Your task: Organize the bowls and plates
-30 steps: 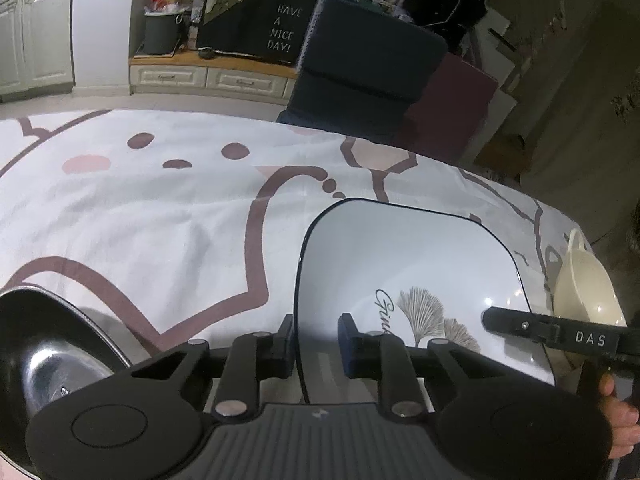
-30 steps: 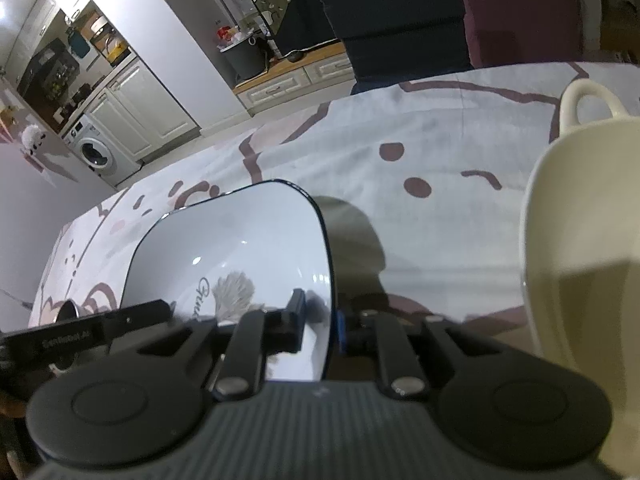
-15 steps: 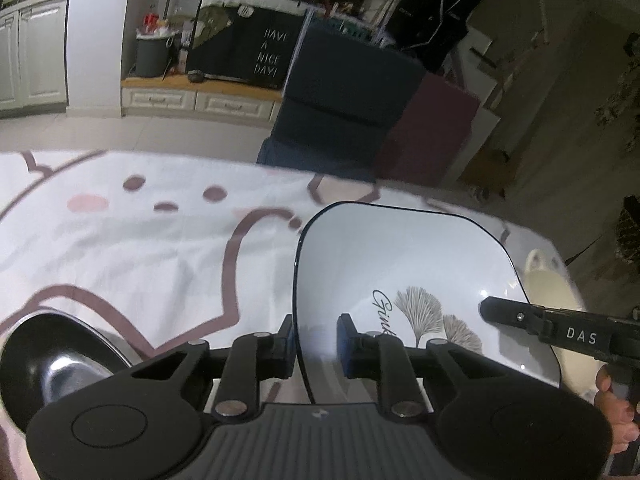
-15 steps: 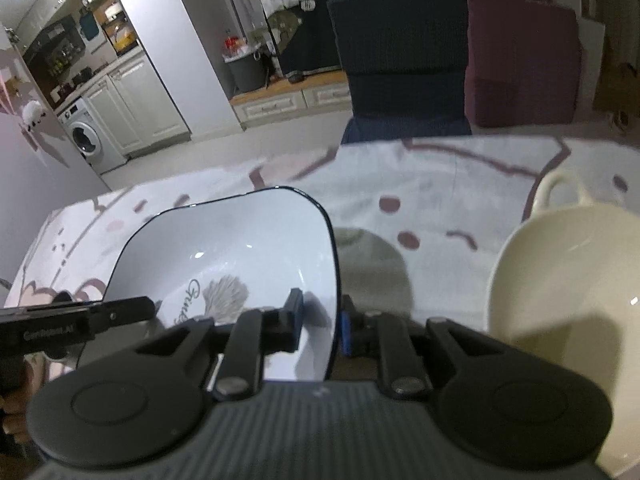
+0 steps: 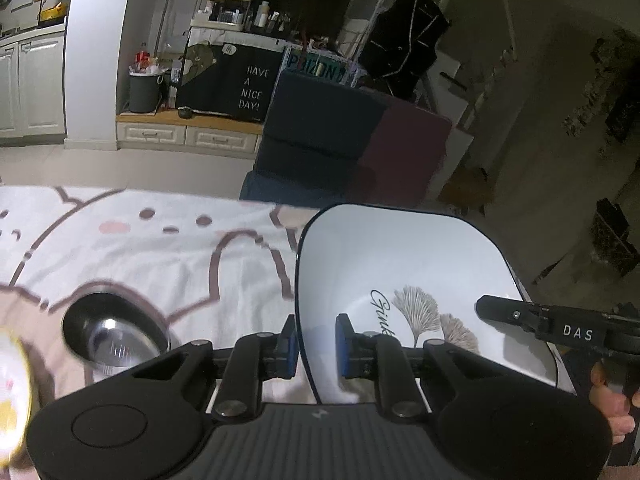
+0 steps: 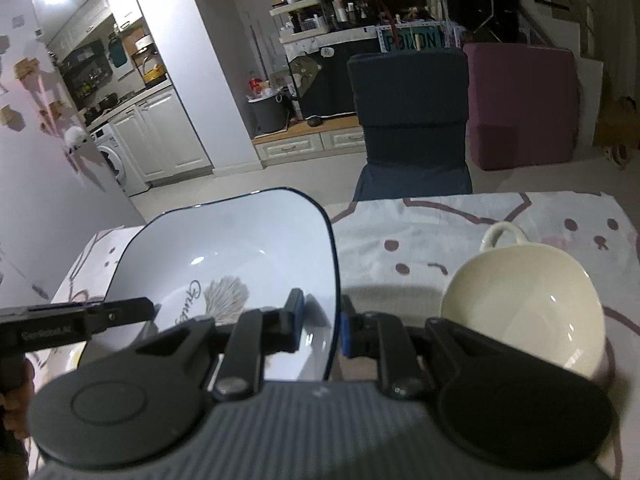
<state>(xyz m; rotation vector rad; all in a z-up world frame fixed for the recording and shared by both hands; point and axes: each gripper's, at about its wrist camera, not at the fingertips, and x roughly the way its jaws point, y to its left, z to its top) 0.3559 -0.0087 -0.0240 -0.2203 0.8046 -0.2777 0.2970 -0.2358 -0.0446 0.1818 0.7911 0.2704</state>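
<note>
While you hold the square white plate (image 5: 420,280) above the tablecloth (image 5: 160,248), left gripper (image 5: 316,344) and right gripper (image 6: 320,326) pinch opposite rims, face up, tilted, neither axis longer.

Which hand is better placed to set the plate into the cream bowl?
Right, probably. Both grippers, left and right, clamp the plate, but the cream bowl lies just beside the right one; the left view doesn't show it.
</note>
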